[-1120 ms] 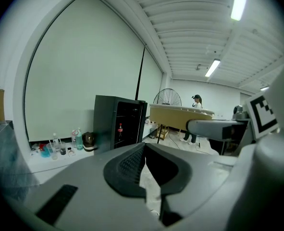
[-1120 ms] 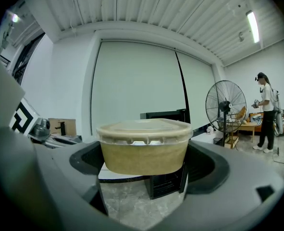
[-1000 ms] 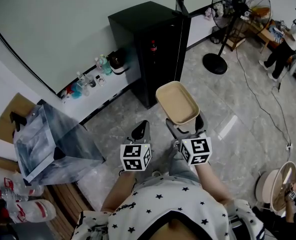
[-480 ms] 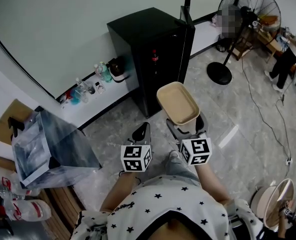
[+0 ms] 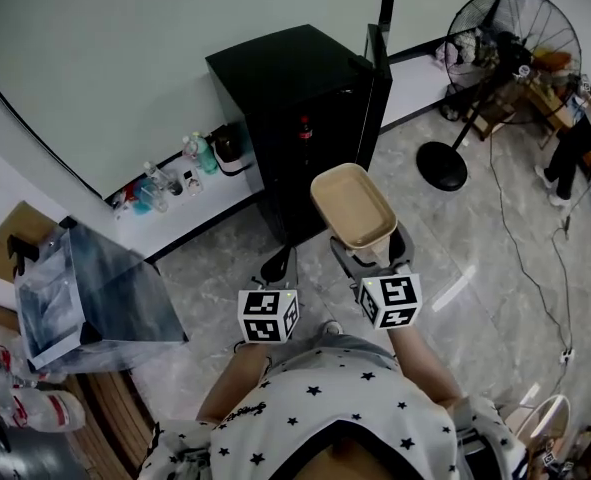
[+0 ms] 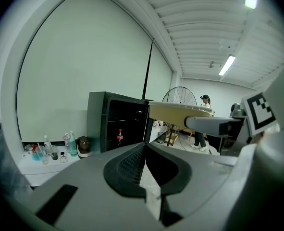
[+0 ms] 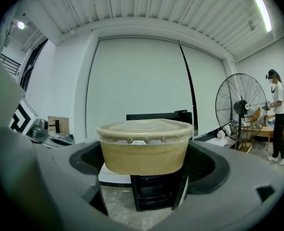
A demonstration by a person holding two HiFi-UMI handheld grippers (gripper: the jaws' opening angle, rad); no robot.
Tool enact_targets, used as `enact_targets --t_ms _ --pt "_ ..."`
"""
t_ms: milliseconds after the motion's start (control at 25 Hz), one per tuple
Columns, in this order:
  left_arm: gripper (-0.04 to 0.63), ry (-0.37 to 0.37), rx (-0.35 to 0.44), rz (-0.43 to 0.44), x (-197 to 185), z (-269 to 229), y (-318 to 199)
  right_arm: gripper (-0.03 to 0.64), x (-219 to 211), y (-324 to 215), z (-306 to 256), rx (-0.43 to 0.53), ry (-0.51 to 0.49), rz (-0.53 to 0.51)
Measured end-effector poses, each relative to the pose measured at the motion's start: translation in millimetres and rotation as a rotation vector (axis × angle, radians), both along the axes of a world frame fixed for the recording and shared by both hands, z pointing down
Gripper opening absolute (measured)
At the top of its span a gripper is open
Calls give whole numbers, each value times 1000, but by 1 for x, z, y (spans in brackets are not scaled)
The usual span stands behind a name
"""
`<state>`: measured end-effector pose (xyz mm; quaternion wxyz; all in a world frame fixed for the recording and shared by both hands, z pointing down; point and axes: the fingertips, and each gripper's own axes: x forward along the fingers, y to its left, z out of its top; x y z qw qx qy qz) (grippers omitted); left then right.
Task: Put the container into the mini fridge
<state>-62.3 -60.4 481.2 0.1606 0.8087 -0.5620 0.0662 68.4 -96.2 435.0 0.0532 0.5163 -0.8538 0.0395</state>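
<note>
A tan lidded container (image 5: 353, 205) is held level in front of me, my right gripper (image 5: 367, 240) shut on its near end. The right gripper view shows the container (image 7: 144, 146) filling the space between the jaws. The black mini fridge (image 5: 275, 88) stands just beyond it against the wall, its door (image 5: 379, 73) swung open to the right and a cola bottle (image 5: 304, 128) inside. My left gripper (image 5: 276, 265) hangs shut and empty to the left of the container. In the left gripper view, the fridge (image 6: 117, 121) shows ahead with its inside dark.
A pedestal fan (image 5: 515, 43) stands at the right with a cable trailing over the floor. Several bottles (image 5: 165, 183) line a low white ledge left of the fridge. A clear box (image 5: 90, 288) is at my left. A person (image 5: 583, 128) stands far right.
The fridge and floor have slid lower and nearer in the head view as I step toward the fridge. Both grippers hold the same pose, container still gripped.
</note>
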Motion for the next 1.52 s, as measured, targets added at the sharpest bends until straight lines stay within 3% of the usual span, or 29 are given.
enact_targets --t_ms 680,1120,1520 --pt "12 -5 -11 -90 41 11 -89 509 30 -98 13 -17 -14 -104" --pt "12 -7 -47 -128 30 24 -113 509 16 -126 24 -36 -17 -142" --pt "12 -8 -54 -135 16 31 -169 508 -4 -190 38 -51 -6 -153"
